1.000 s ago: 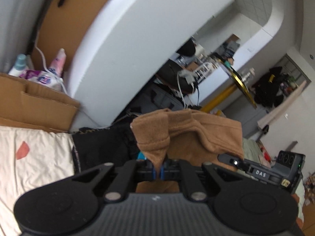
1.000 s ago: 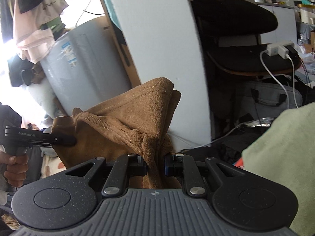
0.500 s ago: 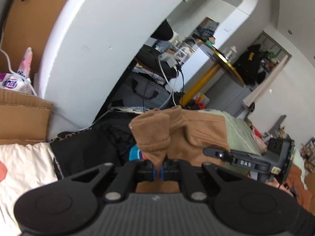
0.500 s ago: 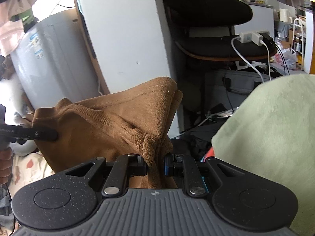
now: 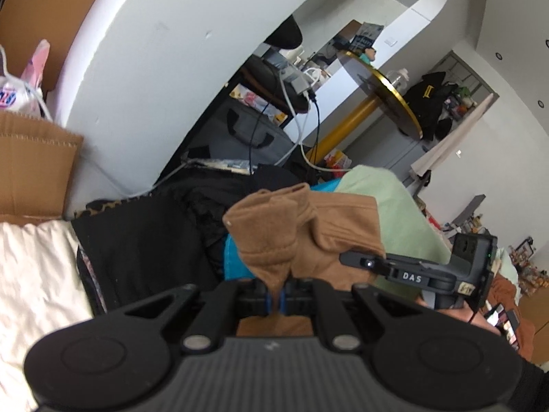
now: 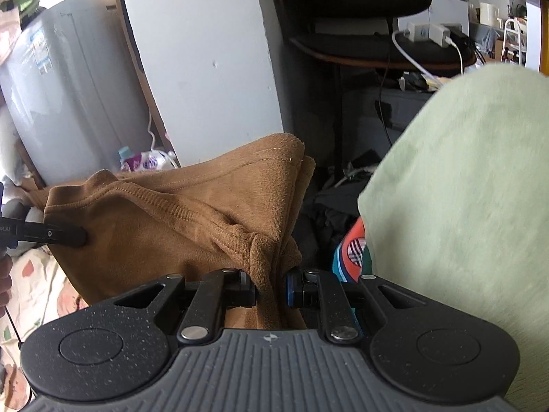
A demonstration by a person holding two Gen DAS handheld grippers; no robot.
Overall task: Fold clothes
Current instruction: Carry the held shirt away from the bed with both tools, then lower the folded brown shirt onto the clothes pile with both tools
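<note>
the letters "das" stand in white on the right tongs (image 5: 357,262), seen from the left wrist.

Left gripper (image 5: 274,300) matte black, ribbed grey housing, two round black discs, silver screws on angled links, blue finger pads, right gripper (image 6: 271,288) speckled black, same ribbed body, white "DAS" lettering along its side

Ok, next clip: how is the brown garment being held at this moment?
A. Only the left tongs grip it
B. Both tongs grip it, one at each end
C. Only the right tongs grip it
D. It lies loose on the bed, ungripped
B: the left tongs pinch one corner of the brown garment, and the right tongs are clamped on a bunched fold at the other end.
</note>
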